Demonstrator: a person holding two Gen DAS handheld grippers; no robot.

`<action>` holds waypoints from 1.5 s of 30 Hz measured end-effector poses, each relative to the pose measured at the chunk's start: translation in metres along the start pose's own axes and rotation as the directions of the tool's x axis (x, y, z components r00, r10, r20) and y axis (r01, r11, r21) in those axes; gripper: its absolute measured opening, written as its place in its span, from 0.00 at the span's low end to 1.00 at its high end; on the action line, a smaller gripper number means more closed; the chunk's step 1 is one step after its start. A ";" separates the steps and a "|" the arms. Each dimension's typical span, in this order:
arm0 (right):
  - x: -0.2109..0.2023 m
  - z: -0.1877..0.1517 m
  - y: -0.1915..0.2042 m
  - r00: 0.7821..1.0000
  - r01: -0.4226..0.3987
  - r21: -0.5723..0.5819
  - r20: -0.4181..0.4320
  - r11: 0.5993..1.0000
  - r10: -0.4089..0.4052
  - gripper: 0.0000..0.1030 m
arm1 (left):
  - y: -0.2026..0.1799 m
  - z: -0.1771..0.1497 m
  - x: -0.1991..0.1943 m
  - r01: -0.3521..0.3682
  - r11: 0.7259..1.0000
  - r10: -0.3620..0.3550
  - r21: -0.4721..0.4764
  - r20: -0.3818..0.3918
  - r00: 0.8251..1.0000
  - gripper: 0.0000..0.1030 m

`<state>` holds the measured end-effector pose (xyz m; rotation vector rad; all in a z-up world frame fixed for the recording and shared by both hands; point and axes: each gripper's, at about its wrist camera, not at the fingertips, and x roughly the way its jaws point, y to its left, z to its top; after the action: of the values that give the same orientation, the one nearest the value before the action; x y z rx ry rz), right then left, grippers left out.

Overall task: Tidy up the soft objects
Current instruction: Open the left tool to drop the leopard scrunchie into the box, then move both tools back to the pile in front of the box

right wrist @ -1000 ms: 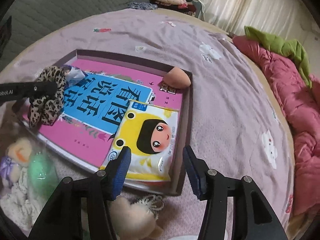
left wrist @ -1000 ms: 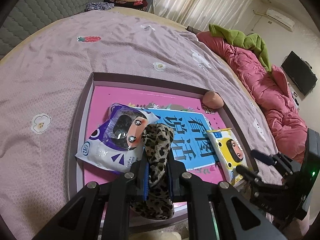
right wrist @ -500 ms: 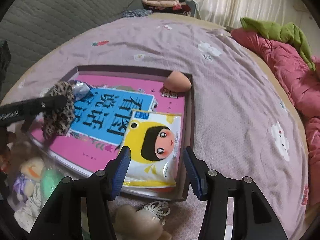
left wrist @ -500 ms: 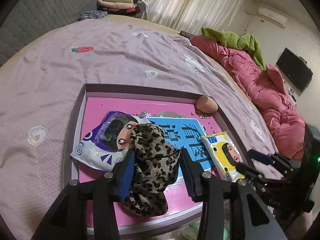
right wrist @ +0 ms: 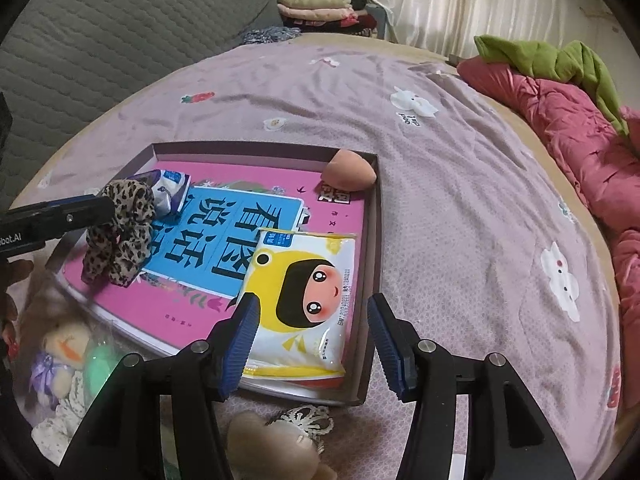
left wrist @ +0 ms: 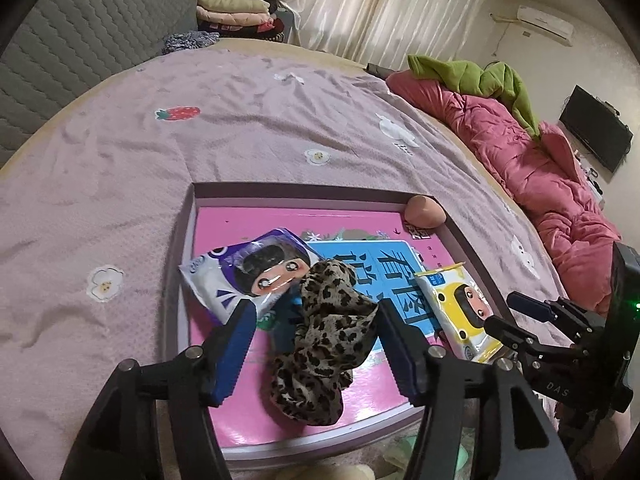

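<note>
A leopard-print scrunchie (left wrist: 320,340) lies in a shallow purple box (left wrist: 280,190) on a pink book, between the open jaws of my left gripper (left wrist: 314,322). It also shows in the right wrist view (right wrist: 120,232), beside the left gripper's finger (right wrist: 60,214). The box also holds a purple tissue pack (left wrist: 248,272), a yellow tissue pack (right wrist: 308,300) and a peach makeup sponge (right wrist: 350,176). My right gripper (right wrist: 314,320) is open and empty over the yellow pack's near end.
The box (right wrist: 372,280) sits on a lilac bedspread (left wrist: 240,128). Soft toys (right wrist: 64,356) and a beige plush (right wrist: 272,440) lie at its near edge. A pink quilt (left wrist: 540,168) with green cloth lies right. Folded clothes (left wrist: 236,12) are stacked far back.
My left gripper opened and let go of the leopard scrunchie, which now rests on the book in the box. The right gripper stayed open over the yellow pack.
</note>
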<state>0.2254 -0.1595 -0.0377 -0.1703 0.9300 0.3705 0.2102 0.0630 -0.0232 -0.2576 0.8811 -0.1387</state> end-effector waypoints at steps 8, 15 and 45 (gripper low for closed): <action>0.000 0.000 -0.002 1.000 -0.001 0.000 0.004 1.000 0.001 0.57 | 0.005 -0.002 -0.009 -0.063 0.997 0.063 0.037 0.000 0.998 0.60; -0.001 0.002 -0.003 1.000 -0.010 0.004 0.016 1.000 0.010 0.60 | 0.026 -0.001 -0.014 -0.085 0.996 0.085 -0.010 -0.014 0.996 0.60; -0.021 0.006 -0.009 0.985 -0.080 0.065 0.156 0.995 0.069 0.71 | 0.056 0.004 -0.041 -0.009 0.993 0.016 -0.114 0.062 0.998 0.62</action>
<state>0.2219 -0.1708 -0.0169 -0.0409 0.7974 0.4132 0.1881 0.1265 -0.0057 -0.3604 0.8289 -0.0686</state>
